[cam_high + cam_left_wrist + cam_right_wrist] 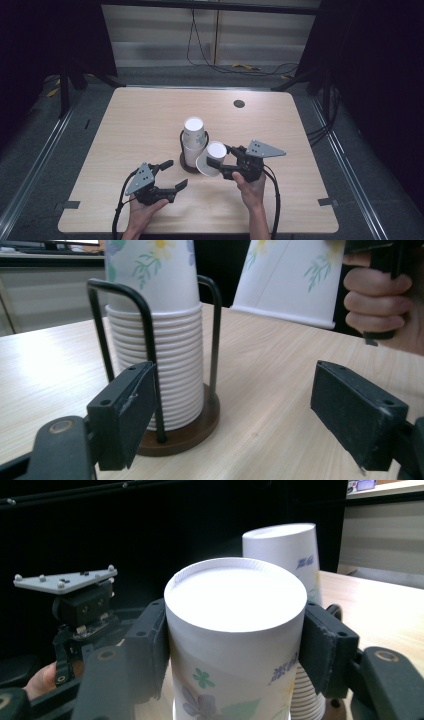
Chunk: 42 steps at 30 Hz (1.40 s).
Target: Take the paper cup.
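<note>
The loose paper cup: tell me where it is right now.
The paper cup sits upside down in the right hand-held gripper, at the table's middle in the high view, just right of the cup stack in its holder.

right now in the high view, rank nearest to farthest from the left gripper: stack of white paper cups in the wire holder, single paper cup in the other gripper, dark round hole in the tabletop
1. Stack of white paper cups in the wire holder, just ahead of the left gripper, to its right.
2. Single white floral paper cup, farther right, clamped in the right gripper.
3. Dark round hole in the tabletop, near the far edge.

I get an evenly lit table [150, 115], glare at its top edge, black surroundings; close gripper views slightly soft.
</note>
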Motion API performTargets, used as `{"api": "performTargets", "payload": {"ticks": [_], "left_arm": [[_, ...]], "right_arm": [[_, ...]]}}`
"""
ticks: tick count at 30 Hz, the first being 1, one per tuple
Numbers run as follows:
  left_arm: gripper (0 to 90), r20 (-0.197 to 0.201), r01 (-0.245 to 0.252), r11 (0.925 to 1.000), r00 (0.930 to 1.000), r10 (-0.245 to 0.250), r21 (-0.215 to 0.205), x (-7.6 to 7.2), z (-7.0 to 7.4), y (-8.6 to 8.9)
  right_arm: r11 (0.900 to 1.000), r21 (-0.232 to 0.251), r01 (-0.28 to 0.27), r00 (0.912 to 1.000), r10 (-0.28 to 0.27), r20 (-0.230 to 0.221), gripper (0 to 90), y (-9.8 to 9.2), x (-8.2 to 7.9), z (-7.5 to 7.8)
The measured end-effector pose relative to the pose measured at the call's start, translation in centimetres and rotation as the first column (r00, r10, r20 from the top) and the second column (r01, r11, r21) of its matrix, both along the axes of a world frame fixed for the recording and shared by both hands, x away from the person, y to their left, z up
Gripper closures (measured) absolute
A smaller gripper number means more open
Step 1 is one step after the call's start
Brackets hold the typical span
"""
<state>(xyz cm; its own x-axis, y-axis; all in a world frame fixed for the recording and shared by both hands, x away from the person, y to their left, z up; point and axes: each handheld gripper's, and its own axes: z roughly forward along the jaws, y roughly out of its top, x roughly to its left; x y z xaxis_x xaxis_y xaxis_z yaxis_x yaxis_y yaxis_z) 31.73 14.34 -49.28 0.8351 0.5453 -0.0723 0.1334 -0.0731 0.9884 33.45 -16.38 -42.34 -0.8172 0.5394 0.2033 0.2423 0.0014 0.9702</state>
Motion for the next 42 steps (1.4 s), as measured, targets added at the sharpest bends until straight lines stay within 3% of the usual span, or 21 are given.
{"api": "performTargets", "payload": {"ticks": [18,30,42], "left_arm": [[17.5,0.000,0.097,0.9952,0.9953,-0.097,0.007,-0.1,-0.3,-1.4],[18.9,-0.004,0.138,0.9895,0.9905,-0.138,0.044,-0.2,-0.6,-2.4],[21.7,-0.020,0.161,0.9869,0.9869,-0.160,0.018,0.2,-0.9,-2.9]], "right_arm": [[0.999,0.006,-0.050,0.9981,0.050,-0.035,36.6,1.6,-0.4,-2.8],[0.997,-0.011,-0.079,0.9952,0.078,-0.058,36.6,2.4,-0.5,-3.6],[0.993,0.008,-0.118,0.9910,0.119,-0.062,36.6,3.5,-0.8,-3.9]]}}
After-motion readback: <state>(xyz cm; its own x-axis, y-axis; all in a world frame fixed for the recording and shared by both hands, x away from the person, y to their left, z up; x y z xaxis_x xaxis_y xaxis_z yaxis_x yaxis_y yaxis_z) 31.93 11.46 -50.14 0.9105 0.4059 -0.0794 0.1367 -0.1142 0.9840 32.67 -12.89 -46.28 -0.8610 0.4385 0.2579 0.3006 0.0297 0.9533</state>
